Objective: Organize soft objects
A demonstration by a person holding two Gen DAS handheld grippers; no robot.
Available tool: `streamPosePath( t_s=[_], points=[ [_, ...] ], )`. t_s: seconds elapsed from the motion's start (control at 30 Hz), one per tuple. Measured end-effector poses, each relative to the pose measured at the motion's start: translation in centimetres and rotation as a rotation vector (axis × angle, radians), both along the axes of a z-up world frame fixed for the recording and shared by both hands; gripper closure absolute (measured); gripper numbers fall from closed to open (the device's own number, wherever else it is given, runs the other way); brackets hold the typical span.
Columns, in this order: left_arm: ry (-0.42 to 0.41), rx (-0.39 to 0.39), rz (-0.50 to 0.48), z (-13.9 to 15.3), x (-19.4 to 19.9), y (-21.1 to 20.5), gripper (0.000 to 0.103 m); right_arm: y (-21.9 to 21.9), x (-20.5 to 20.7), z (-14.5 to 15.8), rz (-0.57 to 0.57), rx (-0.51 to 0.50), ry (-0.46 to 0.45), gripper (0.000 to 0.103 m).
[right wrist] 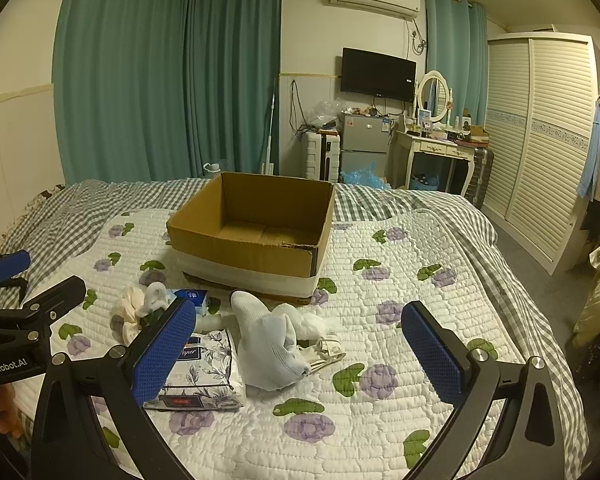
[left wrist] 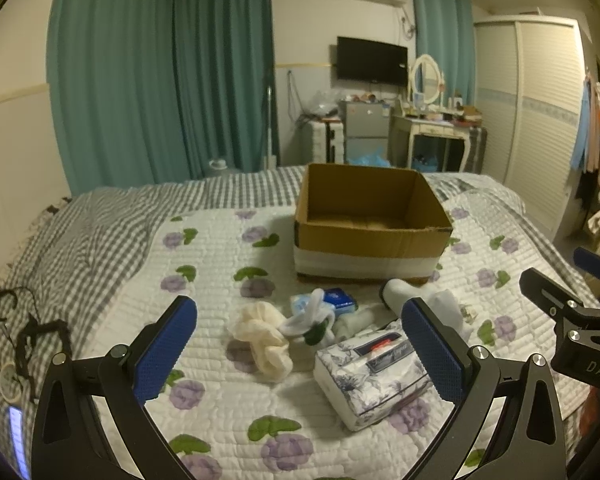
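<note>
While the open brown cardboard box (right wrist: 256, 236) waits empty on the quilted floral bedspread (right wrist: 400, 360), the floral-printed soft tissue pack (left wrist: 374, 376) lies before it, light and squashy, best pinched across its width. Beside it, the limp white sock (right wrist: 270, 346) suits a mid-bunch pinch. Left gripper (left wrist: 300, 354) and right gripper (right wrist: 298, 354) both gape, holding nothing.

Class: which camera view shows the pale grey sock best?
The right wrist view: the pale grey sock lies whole and unobstructed. In the left wrist view, only its ribbed cuff shows, the rest hidden behind a blue finger.
</note>
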State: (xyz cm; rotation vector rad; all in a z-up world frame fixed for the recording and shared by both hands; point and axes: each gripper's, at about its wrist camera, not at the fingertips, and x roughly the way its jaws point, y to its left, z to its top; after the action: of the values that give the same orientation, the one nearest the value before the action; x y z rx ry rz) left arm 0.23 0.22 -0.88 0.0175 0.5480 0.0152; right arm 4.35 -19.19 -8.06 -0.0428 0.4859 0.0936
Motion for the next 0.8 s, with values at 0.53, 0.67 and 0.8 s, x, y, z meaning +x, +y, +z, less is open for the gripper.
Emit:
streamPosePath(
  t_s=[0.53,0.67,0.8],
  points=[
    [-0.001,0.004,0.002,-0.05,0.05,0.04,0.000,0.10,0.05,-0.07,0.000,-0.002,0.003,0.000],
    [0.000,0.005,0.003,-0.05,0.03,0.01,0.000,0.10,0.01,-0.24,0.000,-0.004,0.004,0.000],
    [0.000,0.005,0.002,-0.05,0.04,-0.02,0.000,0.09,-0.03,-0.29,0.001,-0.005,0.005,0.000]
  ],
)
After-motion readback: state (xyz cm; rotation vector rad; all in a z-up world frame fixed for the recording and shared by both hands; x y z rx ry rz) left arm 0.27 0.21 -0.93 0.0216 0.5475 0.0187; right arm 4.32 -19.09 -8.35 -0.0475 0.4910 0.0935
